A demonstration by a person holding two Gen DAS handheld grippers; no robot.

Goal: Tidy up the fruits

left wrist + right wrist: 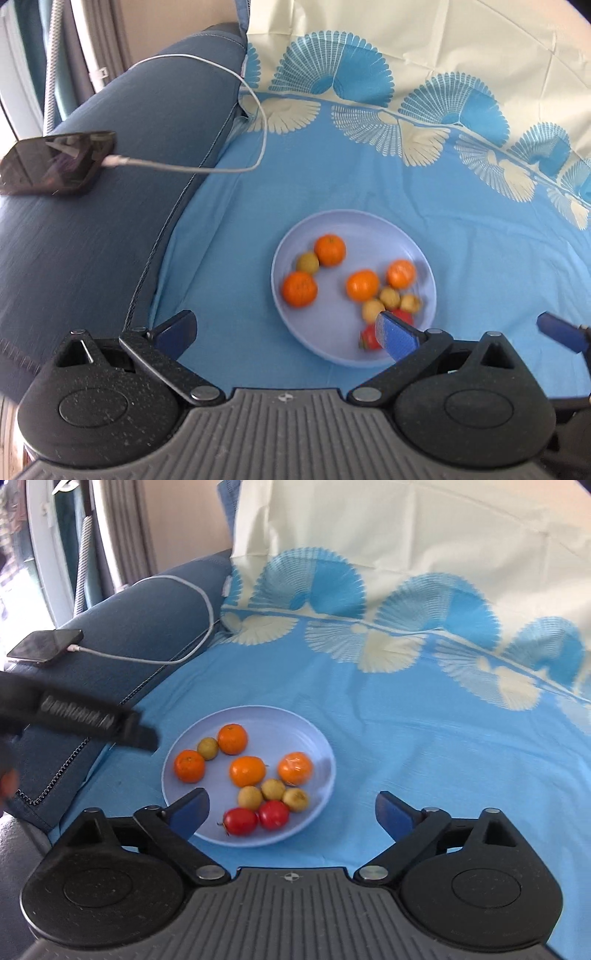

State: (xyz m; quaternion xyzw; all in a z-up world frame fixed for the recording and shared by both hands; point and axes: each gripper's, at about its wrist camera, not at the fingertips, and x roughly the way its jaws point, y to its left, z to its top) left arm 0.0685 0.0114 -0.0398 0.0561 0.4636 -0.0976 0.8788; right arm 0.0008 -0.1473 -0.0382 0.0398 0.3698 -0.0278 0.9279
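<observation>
A pale lilac plate [373, 229] [280, 716] lies on a blue cloth and holds several oranges [330, 250] [247, 771], several small yellow-green fruits [307, 263] [273, 789] and two red fruits [241, 821] [369, 338]. My left gripper [286, 332] is open and empty, above the plate's near left edge; its right finger covers part of the red fruits. My right gripper [291, 810] is open and empty, above the plate's near right side. One right finger shows in the left wrist view [561, 332].
A dark phone [55, 162] [46, 646] on a white charging cable [207, 170] [147, 659] rests on the blue sofa arm [92, 240] at the left. A cream and blue patterned cloth [406, 92] rises behind the plate. The left gripper's body [81, 720] crosses the right wrist view.
</observation>
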